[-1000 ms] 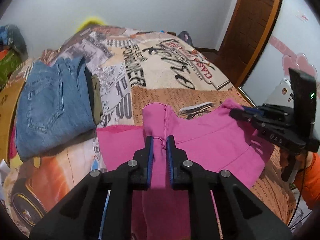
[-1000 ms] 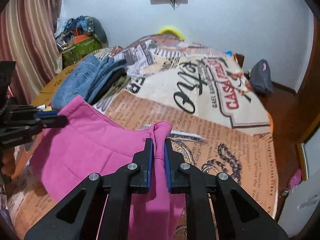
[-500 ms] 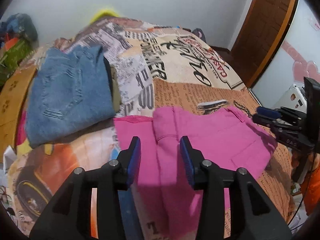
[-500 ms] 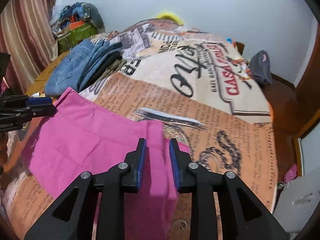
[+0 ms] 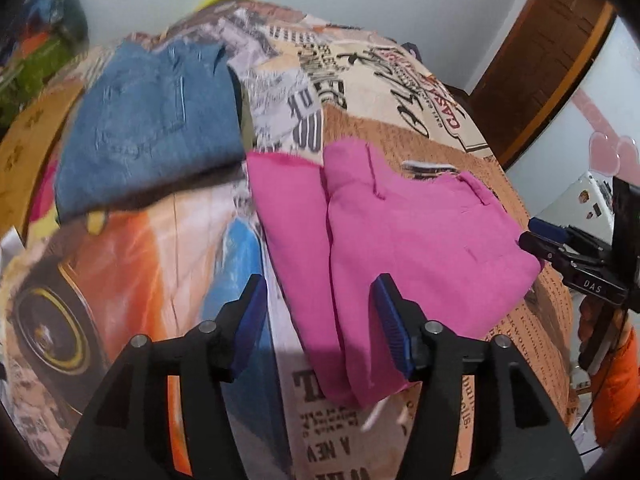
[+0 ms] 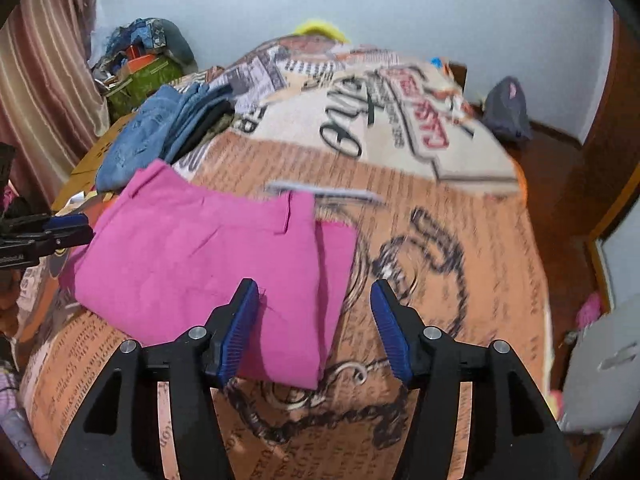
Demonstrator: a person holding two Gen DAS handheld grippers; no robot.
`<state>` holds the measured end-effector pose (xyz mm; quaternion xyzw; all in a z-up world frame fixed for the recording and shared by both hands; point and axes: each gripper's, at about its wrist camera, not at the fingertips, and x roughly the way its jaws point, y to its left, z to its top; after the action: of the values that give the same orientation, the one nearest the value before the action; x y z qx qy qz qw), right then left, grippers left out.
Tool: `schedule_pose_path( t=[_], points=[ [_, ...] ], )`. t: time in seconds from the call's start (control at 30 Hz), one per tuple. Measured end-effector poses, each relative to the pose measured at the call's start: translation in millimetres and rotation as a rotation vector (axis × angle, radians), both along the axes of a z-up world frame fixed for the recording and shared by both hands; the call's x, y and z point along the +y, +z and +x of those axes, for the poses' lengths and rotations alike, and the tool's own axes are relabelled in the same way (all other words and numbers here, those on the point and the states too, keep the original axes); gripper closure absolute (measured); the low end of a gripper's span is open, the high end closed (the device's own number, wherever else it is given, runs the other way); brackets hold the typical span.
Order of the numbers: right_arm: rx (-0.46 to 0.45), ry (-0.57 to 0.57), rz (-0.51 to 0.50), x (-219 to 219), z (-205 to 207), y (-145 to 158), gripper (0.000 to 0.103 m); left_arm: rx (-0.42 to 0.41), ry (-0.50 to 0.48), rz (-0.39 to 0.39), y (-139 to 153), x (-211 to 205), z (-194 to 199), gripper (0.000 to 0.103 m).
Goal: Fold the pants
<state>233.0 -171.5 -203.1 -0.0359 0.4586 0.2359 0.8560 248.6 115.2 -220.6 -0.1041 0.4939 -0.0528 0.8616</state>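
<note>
Pink pants (image 5: 400,232) lying folded on the bed (image 6: 440,240), just in front of the stacked blue jeans (image 5: 148,120), one layer offset so a strip of the lower layer shows along one side. Left claw (image 5: 320,320) spread wide, empty, hovering above the near edge. Right claw (image 6: 312,320) likewise spread, holding nothing, over the opposite corner. Likely between folds. For the next fold: pinch both near corners through every layer, lift evenly, carry toward the jeans, lay edge on edge, and square up that offset strip first to avoid a crooked bundle.
</note>
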Motion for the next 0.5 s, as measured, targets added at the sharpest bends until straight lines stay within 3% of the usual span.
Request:
schedule_pose_path(
  t=[0.1, 0.27, 0.5],
  points=[
    [0.027, -0.004, 0.029, -2.4, 2.2, -5.4, 0.049, 0.01, -0.001, -0.025, -4.1, 0.8, 2.4, 0.048],
    [0.055, -0.006, 0.044, -0.5, 13.0, -13.7, 0.049, -0.017, -0.018, 0.013, -1.1, -1.3, 11.4, 0.047],
    [0.115, -0.007, 0.067, 4.0, 30.5, -34.5, 0.049, 0.029, -0.026, -0.068, -17.6, 2.1, 29.3, 0.04]
  ],
)
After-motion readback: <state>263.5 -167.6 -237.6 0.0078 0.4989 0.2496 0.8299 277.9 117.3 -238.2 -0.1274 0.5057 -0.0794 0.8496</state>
